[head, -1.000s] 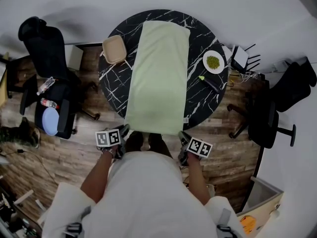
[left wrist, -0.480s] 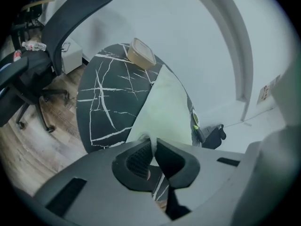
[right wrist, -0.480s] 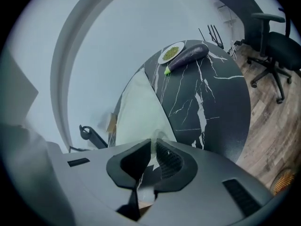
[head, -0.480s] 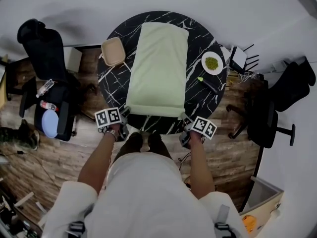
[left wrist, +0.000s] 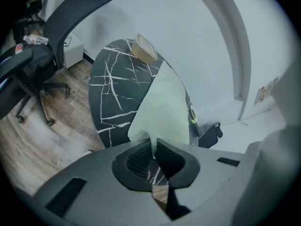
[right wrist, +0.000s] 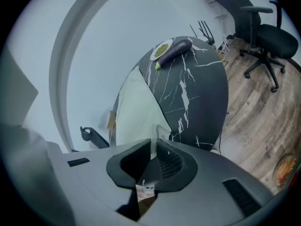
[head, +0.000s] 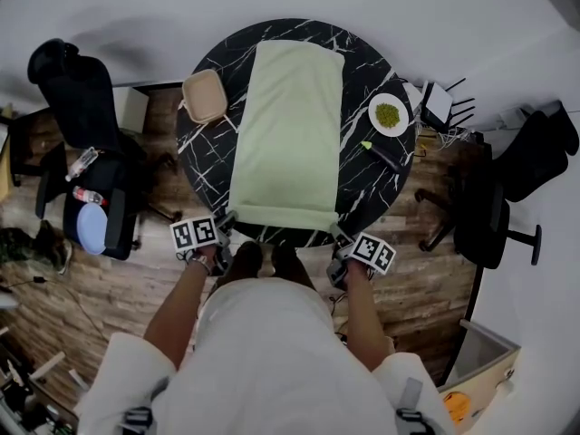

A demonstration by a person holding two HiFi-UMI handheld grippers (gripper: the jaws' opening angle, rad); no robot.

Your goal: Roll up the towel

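A pale green towel point(head: 288, 125) lies lengthwise across the round black marble table point(head: 204, 152), its near end turned up into a narrow fold at the table's near edge. My left gripper point(head: 227, 225) is shut on the towel's near left corner, and in the left gripper view the cloth point(left wrist: 162, 102) runs in between the jaws point(left wrist: 153, 146). My right gripper point(head: 339, 232) is shut on the near right corner. The right gripper view shows the cloth point(right wrist: 136, 112) pinched between the jaws point(right wrist: 153, 149).
A tan bowl point(head: 206, 95) sits at the table's left rim. A white plate of green food point(head: 389, 114) and a dark eggplant point(head: 385, 152) lie at the right rim. Office chairs stand at left point(head: 82, 107) and right point(head: 494, 216). The person's feet are under the near edge.
The towel's near end, which hung over the table edge, has been lifted and folded onto the table. Both grippers went toward the table with it, then came slightly back.
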